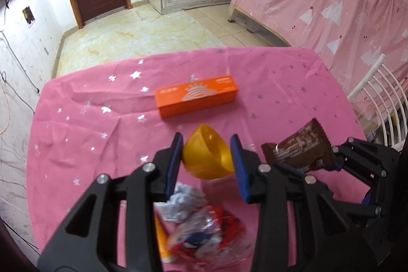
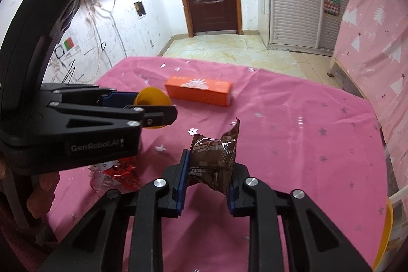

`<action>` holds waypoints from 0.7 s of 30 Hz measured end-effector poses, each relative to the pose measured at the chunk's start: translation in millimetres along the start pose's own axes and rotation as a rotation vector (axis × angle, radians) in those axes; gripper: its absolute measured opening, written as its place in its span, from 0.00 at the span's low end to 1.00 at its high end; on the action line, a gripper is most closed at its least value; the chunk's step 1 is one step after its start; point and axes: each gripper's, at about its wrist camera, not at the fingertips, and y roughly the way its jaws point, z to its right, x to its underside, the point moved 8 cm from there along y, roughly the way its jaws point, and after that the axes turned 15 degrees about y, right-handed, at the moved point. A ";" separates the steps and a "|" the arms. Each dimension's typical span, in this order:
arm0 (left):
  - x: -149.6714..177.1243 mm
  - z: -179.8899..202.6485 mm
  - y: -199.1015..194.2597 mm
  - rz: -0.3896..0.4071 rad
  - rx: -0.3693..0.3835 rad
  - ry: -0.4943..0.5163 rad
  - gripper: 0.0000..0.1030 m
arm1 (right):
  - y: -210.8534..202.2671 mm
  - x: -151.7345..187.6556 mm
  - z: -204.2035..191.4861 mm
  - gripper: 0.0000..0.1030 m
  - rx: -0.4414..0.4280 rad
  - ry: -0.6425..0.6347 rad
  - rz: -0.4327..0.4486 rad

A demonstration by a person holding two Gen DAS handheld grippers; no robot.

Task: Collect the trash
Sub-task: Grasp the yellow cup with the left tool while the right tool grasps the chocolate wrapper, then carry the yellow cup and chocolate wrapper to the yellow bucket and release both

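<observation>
L gripper (image 1: 207, 152) tilted down over the table, jaws partly closed & clamped on a yellow bowl (image 1: 206, 154). R gripper (image 2: 207, 179) also angled down, just beside L, jaws nearly closed, pinching a brown wrapper (image 2: 214, 162) clear of the cloth.

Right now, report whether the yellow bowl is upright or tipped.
Tipped: the yellow bowl, clamped in the left gripper, shows its opening sideways.
</observation>
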 end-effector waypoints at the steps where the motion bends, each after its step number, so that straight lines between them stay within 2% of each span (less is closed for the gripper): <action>1: -2.9 4.7 -0.2 0.000 -0.001 0.008 0.35 | -6.0 0.2 4.7 0.18 0.001 0.006 0.007; 11: -30.2 57.7 3.0 0.001 -0.001 0.090 0.35 | -55.0 -4.3 52.3 0.18 0.013 0.084 0.091; 21: -61.4 133.1 12.5 0.015 0.036 0.192 0.35 | -101.4 -3.1 126.5 0.18 0.053 0.180 0.162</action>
